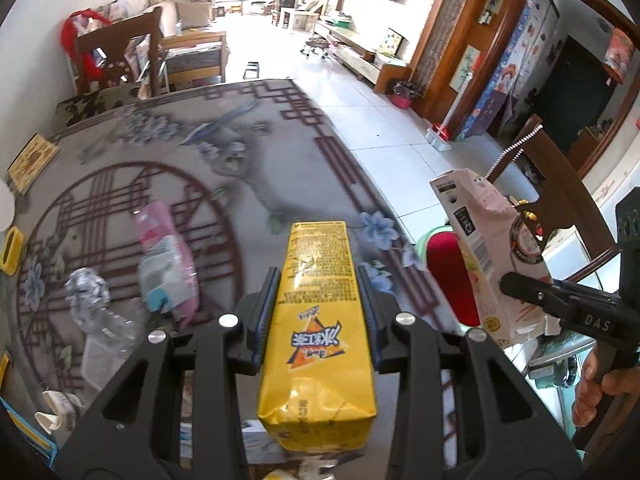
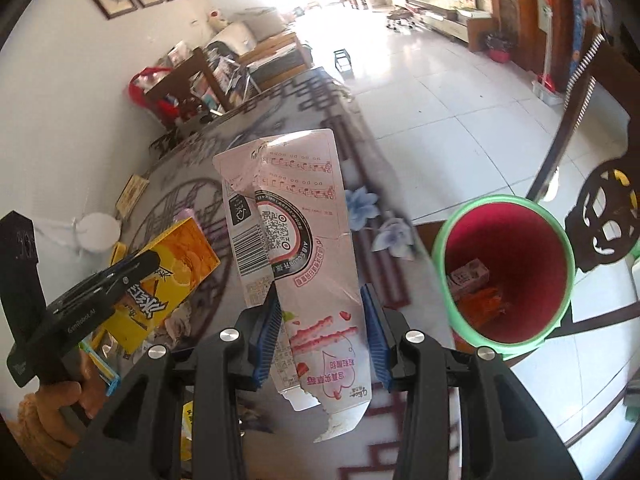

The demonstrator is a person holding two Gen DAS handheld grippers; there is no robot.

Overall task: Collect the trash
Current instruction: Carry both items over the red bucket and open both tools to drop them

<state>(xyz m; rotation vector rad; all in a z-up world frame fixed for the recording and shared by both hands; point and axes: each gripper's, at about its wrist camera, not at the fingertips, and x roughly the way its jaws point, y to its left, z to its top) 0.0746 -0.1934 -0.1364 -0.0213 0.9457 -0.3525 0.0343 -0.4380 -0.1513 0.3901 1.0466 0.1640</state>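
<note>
Yellow carton (image 1: pixel 316 320) is sitting gripped in the left gripper (image 1: pixel 318 312); right gripper (image 2: pixel 320 336) is clamping a pink carton (image 2: pixel 304 248) near the bin (image 2: pixel 506 200), wrappers (image 1: pixel 166 264) lying left.

A yellow carton (image 1: pixel 316 320) with a tea label, dented at its near end, is clamped lengthwise between the left jaws, above the surface's near edge. A flattened pink carton (image 2: pixel 296 264), torn along one side and at its lower end, is held upright between the right jaws, beyond the surface's right edge. On the surface lie a pink wrapper (image 1: pixel 166 264) and a crushed clear bottle (image 1: pixel 94 312) toward the left. A green-rimmed bin (image 2: pixel 504 272) on the floor by the right edge holds a small box and orange scraps.
</note>
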